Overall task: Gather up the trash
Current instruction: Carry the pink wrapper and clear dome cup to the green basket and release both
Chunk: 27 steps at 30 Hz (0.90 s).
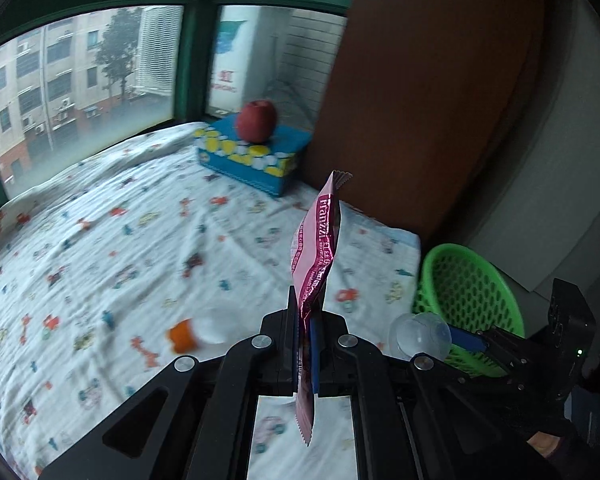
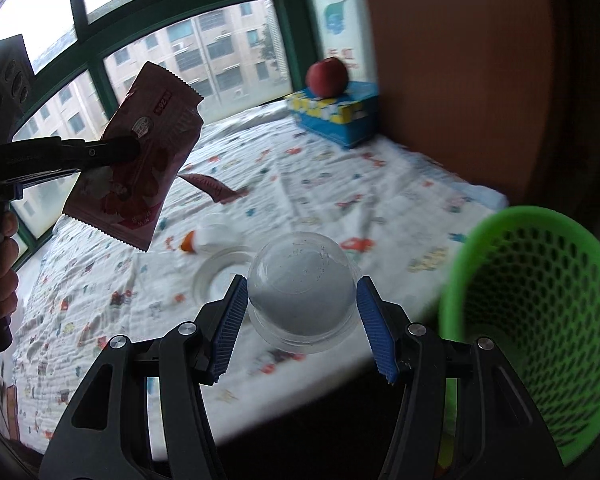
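Left wrist view shows the left gripper (image 1: 306, 320) with its fingers pressed together on a pink snack wrapper (image 1: 316, 248), held edge-on in the air above the bed (image 1: 100, 240); the word "Franzzi" runs down its side, and the smaller print under it is too fine to read. Seen from the right wrist view, the same wrapper (image 2: 140, 160) hangs broadside in the left gripper (image 2: 134, 146), with a round white label and small pink print that I cannot make out. The right gripper (image 2: 300, 316) has its fingers spread wide on either side of a clear plastic dome lid (image 2: 300, 288); whether the blue pads actually press the lid I cannot tell. A green mesh basket (image 2: 540, 320) stands just beside that gripper, at the edge of the bed, and no trash is visible in the part of it that shows. So, as I judge it, the task is at an early-to-middle stage: two pieces are lifted but not yet dropped in. Left on the bed are a dark red wrapper (image 2: 216, 190), a small white bottle with an orange cap (image 2: 210, 238) and a clear plastic ring (image 2: 224, 276). An apple (image 2: 327, 78) sits on a blue tissue box (image 2: 336, 114) by the window and looks like no trash.
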Motion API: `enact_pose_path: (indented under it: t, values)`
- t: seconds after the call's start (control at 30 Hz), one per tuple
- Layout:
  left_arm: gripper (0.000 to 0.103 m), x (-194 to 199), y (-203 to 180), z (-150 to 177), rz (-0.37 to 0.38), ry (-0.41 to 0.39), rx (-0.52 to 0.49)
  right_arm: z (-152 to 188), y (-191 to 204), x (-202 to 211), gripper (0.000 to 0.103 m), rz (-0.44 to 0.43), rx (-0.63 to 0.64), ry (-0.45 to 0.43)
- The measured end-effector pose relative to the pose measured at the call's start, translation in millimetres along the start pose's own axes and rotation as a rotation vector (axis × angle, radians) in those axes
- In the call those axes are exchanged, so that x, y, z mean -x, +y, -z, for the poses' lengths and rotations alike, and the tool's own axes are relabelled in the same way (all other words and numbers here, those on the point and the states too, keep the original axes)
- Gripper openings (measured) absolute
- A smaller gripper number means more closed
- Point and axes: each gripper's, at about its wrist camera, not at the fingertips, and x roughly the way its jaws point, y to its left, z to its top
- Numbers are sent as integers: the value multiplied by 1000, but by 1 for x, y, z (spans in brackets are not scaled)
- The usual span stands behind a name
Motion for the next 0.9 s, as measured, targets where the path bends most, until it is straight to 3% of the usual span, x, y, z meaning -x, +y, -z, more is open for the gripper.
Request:
enact_pose_path:
  t: [0.53,0.9]
  values:
    - [4,-67,-142,-9,174,79,-137,34,-127,65,56,194,-167,-44]
    - [4,-94,-199,-3,227,125,-204,55,-165,79,57,255,-231,-26]
